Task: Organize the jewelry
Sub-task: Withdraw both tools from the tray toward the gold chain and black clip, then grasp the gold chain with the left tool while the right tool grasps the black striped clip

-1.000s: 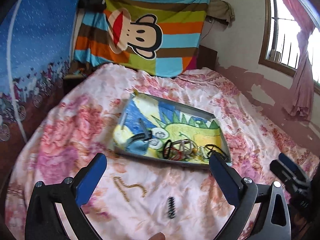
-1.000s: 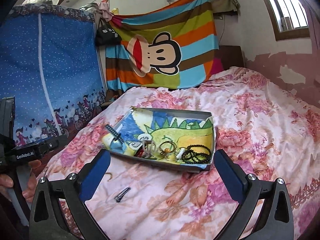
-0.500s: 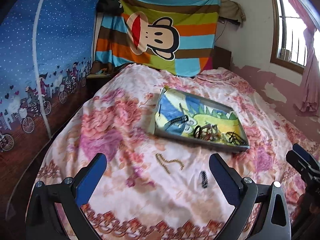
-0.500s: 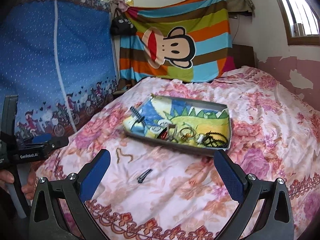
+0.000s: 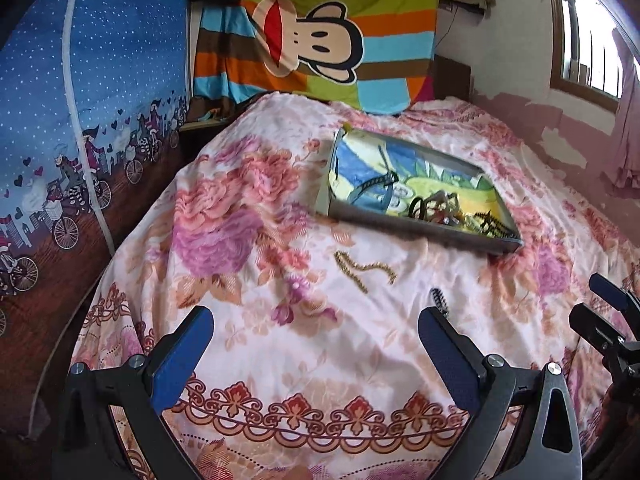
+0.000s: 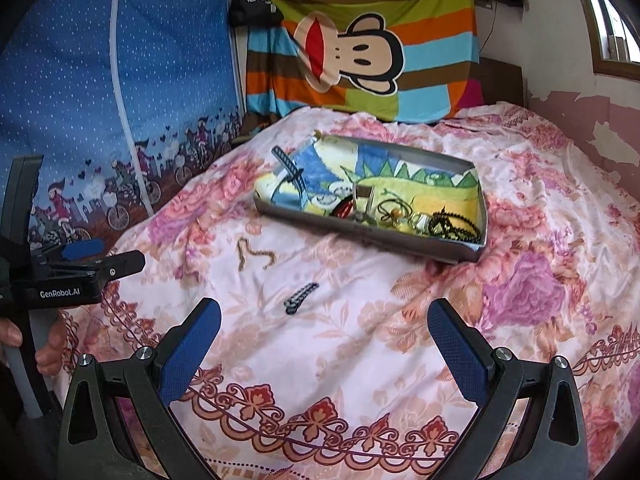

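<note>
A grey tray (image 5: pixel 416 230) (image 6: pixel 372 236) lined with a cartoon towel sits on the floral bedspread and holds bracelets, rings and a black bead string (image 6: pixel 454 224). A gold chain (image 5: pixel 362 268) (image 6: pixel 254 254) lies loose on the bedspread in front of the tray. A small black hair clip (image 5: pixel 440 300) (image 6: pixel 301 303) lies nearer to me. My left gripper (image 5: pixel 314 338) is open and holds nothing, well short of the chain. My right gripper (image 6: pixel 326 330) is open too, just behind the clip. The left gripper also shows at the left edge of the right wrist view.
The bed (image 6: pixel 540 280) fills the middle, its near edge under both grippers. A blue patterned curtain (image 5: pixel 80 120) hangs along the left side. A striped monkey blanket (image 6: pixel 360 48) hangs at the head. A person's hand (image 6: pixel 48 354) holds the left gripper's handle.
Both grippers have pulled back and away from the tray, so the bed's near edge shows now. The chain and clip lie where they were. Both grippers stayed open.
</note>
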`<state>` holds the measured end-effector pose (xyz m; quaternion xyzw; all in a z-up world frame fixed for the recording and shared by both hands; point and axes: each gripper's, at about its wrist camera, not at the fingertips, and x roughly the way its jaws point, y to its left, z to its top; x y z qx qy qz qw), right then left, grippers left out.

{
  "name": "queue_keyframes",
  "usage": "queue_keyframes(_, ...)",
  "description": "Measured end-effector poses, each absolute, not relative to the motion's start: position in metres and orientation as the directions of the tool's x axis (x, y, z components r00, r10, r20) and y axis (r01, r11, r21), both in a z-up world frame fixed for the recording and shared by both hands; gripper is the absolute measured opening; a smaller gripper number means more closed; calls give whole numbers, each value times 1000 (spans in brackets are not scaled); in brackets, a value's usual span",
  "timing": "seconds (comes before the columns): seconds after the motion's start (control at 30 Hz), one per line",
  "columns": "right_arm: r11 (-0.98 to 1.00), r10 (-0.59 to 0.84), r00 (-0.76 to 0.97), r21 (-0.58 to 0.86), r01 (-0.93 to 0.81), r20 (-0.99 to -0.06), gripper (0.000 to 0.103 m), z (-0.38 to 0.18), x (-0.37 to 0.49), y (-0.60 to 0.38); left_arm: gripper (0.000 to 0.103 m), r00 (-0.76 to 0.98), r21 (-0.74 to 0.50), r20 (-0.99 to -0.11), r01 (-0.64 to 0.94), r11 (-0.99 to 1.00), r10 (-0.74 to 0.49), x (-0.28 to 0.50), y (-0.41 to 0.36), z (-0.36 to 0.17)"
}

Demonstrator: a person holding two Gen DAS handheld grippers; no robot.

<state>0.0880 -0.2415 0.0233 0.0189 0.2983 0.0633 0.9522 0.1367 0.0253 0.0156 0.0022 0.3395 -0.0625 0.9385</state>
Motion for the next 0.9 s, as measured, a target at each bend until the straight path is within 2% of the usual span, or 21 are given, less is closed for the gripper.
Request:
queue_keyframes(0.4,988,132,720,28,-154,-681,102,-8,120,-225,103,669,-53,-731,136,989,-131,171,31,-8)
queue_keyframes(0.7,978,169,686,37,-203,-708,101,-17,152,-214,103,622,-79,-758,210,974,-196,215,20,-17)
queue_keyframes(0.77,977,173,675,39,-210,-717,97,-21,159,-211,102,620,-80,-755,235,969,-213,224,13,-19)
queue_keyframes(0.83,976,176,664,43,-212,-726,84,-26,164,-210,97,610,-88,-759,250,964,-227,235,8,-21)
queue_keyframes(0.9,976,181,650,52,-214,-738,77,-31,170,-209,88,589,-111,-768,265,958,-252,247,3,-25)
